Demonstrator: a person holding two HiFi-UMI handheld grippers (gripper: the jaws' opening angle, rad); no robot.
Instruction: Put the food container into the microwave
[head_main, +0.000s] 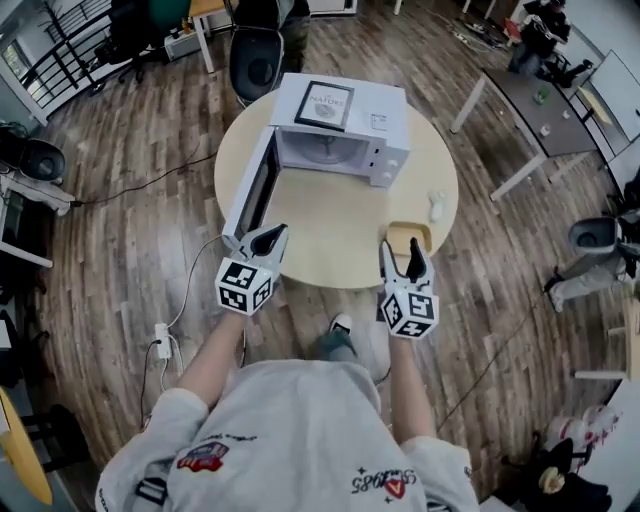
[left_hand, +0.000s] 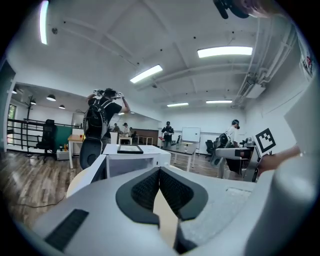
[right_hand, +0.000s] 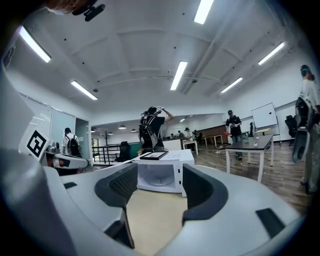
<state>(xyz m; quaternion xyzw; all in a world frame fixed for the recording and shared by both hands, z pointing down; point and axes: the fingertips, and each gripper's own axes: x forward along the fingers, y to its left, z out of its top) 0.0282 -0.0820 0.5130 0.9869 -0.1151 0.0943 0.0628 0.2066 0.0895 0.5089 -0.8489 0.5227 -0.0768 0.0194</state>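
Note:
A white microwave stands at the far side of the round table, its door swung open to the left and its cavity empty. The yellowish food container lies near the table's front right edge. Just in front of it my right gripper is open with nothing between its jaws; the right gripper view does not show the container. My left gripper hovers by the lower end of the door, its pads pressed together on nothing. The microwave is ahead of it.
A framed picture lies on top of the microwave. A small white object sits at the table's right edge. A black chair stands behind the table, a grey desk at the right, a power strip on the floor.

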